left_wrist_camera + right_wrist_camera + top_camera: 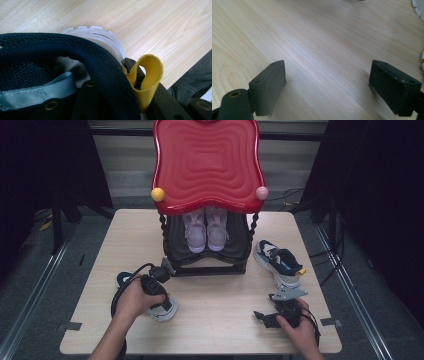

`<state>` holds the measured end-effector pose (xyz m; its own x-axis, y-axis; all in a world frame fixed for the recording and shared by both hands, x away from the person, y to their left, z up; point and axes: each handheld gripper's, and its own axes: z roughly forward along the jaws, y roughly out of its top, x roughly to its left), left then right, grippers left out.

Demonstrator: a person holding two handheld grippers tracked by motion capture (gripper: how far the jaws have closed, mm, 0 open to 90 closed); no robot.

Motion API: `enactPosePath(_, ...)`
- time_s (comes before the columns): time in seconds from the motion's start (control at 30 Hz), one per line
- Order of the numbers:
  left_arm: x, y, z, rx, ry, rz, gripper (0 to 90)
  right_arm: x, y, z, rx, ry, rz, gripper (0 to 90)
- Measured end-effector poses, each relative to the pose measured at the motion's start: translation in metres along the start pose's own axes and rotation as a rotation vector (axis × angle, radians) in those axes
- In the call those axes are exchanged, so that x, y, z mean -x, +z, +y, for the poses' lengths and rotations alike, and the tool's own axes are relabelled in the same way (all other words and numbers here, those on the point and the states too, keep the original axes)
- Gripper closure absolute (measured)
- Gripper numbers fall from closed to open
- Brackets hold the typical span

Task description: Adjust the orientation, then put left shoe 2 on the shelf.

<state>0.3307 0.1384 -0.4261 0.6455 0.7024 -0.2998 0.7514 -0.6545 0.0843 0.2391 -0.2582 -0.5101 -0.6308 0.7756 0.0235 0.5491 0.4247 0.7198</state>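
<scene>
Left gripper (161,304) jaws clenched on navy shoe (75,62) heel collar (desk's 7 o'clock); right gripper (328,85) jaws released, empty.

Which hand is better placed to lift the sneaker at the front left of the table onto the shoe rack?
Left. The left gripper is already shut on the sneaker's heel collar beside the yellow loop. The right gripper is open over bare table.

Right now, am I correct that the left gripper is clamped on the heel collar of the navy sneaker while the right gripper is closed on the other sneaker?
Not quite. The left gripper does clamp the navy sneaker at the heel collar, but the right gripper is open over bare table, as the right gripper view shows. The other sneaker lies apart from it.
</scene>
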Motion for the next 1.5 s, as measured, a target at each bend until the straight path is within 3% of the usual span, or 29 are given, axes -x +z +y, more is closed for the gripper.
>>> enactPosePath(0.2,0.006,-0.018,0.000,0.001,0.039,0.034,75.3,0.000,0.000,0.000,0.000,0.000,0.000,13.6)
enactPosePath(0.37,0.009,-0.035,0.000,-0.017,0.062,0.039,75.3,0.000,0.000,0.000,0.000,-0.001,0.000,13.6)
enactPosePath(0.53,0.012,-0.057,-0.002,-0.021,0.111,0.050,75.3,0.000,0.000,0.000,0.000,-0.001,0.000,13.6)
enactPosePath(0.9,0.026,-0.122,-0.006,0.007,0.225,0.064,75.3,0.000,0.000,0.000,0.002,0.001,0.000,13.6)
enactPosePath(1.5,0.062,-0.215,0.011,0.006,0.329,0.092,75.1,0.000,0.000,0.000,0.002,0.000,0.000,13.6)
